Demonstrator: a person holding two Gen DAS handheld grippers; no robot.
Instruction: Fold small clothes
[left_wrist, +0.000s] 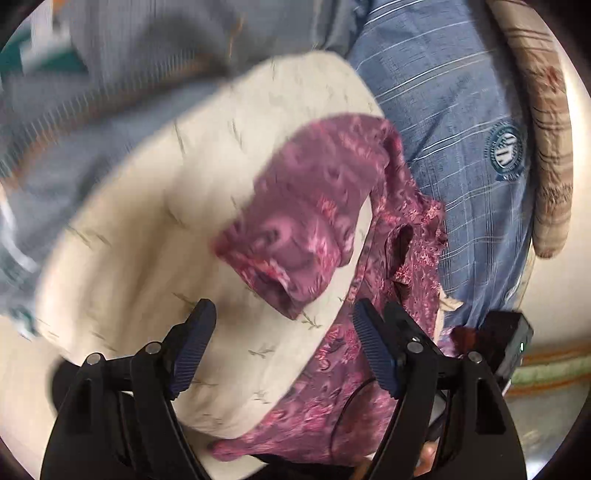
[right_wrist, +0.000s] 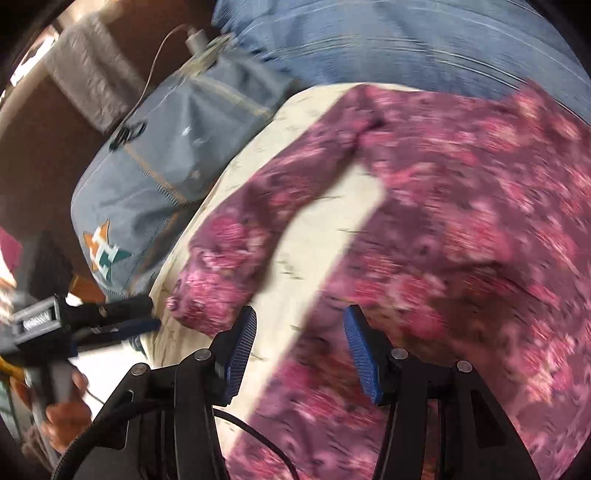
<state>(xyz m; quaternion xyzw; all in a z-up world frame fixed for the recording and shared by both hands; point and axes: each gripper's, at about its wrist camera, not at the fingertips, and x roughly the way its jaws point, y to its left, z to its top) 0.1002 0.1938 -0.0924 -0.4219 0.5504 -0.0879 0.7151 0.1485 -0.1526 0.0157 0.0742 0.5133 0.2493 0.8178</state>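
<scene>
A small maroon-and-pink patterned garment lies spread on a cream cloth with tiny leaf prints. One sleeve points toward my left gripper, which hovers open just short of the sleeve's end with only cream cloth between its fingers. In the right wrist view the garment fills the right side, blurred. My right gripper is open above the garment's body edge and a strip of cream cloth, gripping nothing. The left gripper shows at the left by the sleeve cuff, held by a hand.
A blue plaid shirt with a round emblem lies beyond the garment, a brown striped cloth past it. A grey-blue garment with an orange and teal star logo lies to the left, a white cable trailing over it.
</scene>
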